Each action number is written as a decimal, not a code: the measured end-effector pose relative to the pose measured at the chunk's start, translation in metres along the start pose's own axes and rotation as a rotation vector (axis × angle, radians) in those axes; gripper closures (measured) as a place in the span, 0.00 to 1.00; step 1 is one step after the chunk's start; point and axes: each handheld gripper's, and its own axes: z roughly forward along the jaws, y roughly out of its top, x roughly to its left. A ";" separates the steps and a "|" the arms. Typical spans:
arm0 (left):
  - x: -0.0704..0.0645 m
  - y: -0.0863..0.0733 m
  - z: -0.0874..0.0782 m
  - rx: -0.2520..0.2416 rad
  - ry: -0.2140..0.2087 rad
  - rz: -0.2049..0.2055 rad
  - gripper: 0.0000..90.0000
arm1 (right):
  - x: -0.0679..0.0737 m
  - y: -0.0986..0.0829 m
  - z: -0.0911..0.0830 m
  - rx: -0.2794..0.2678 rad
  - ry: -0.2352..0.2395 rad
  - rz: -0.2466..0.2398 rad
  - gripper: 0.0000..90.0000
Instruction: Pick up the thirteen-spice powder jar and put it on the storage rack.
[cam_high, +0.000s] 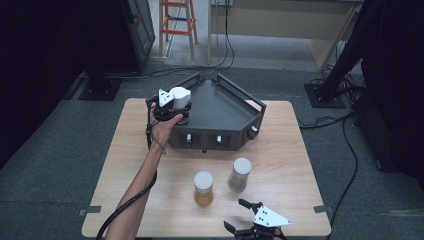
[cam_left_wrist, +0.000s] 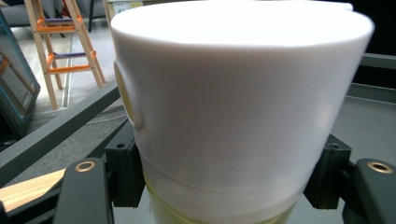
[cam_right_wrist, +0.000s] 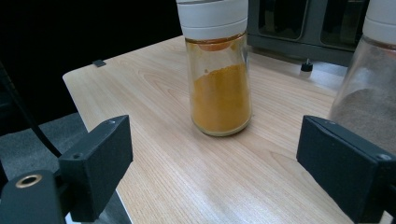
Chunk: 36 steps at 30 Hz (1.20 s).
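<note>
High view: left gripper (cam_high: 176, 111) clamps the white-capped jar (cam_high: 180, 98) over the tray (cam_high: 225, 107); right gripper (cam_high: 243, 216) fingers apart.

My table (cam_high: 280, 165) was pale wood with a matt, fine grain. The orange spice jar (cam_right_wrist: 219, 93) was clear, glossy glass under a smooth white plastic cap (cam_right_wrist: 212, 16). The dark tray (cam_high: 220, 107) looked like matt metal, and my pads (cam_right_wrist: 100, 163) like matt black plastic.

A light wooden table (cam_high: 280, 150) carries a dark angular tray rack (cam_high: 220, 112) at its far side, nearer an orange-powder jar (cam_high: 203, 188) and a grey-powder jar (cam_high: 240, 175)
</note>
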 end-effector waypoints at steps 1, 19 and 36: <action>0.000 0.000 0.000 0.000 0.001 0.000 0.33 | 0.000 0.000 0.000 0.000 0.000 0.002 0.12; -0.003 0.005 -0.023 0.027 -0.009 -0.001 0.01 | 0.000 0.000 0.002 0.006 0.007 0.005 0.12; -0.012 -0.003 -0.055 0.030 -0.029 0.026 0.01 | 0.001 0.000 0.001 0.006 0.001 0.008 0.12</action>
